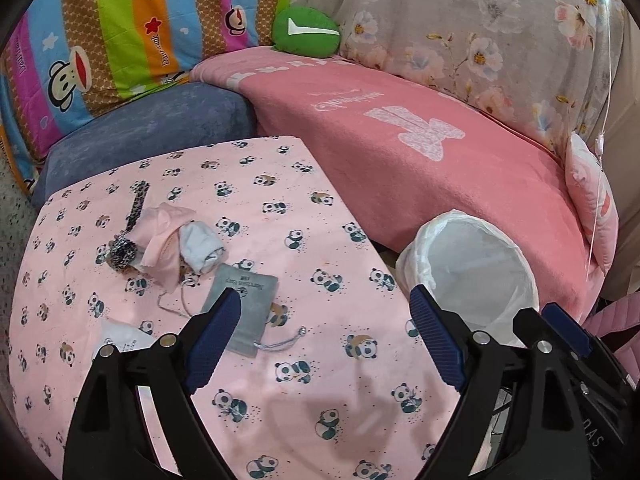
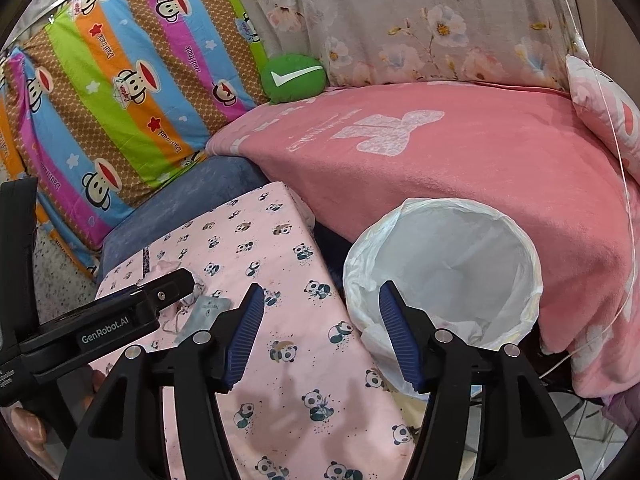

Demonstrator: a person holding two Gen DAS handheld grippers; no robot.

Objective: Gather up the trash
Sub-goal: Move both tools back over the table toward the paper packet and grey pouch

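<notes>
Reaching for trash | left claw (image 1: 324, 320) spread above grey pouch (image 1: 240, 312) on bench (image 1: 320, 400) | right claw (image 2: 320, 330) spread, empty | bin (image 2: 444, 268) beside bench | pinch pouch flat, mind its cord

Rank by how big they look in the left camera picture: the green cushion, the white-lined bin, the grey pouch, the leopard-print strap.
1. White-lined bin, though it sits nearest the camera.
2. Grey pouch and green cushion look alike; unranked.
3. Leopard-print strap.

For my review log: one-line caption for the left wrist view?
Open left gripper hovers over panda-print cloth near grey pouch, lined bin alongside.
</notes>
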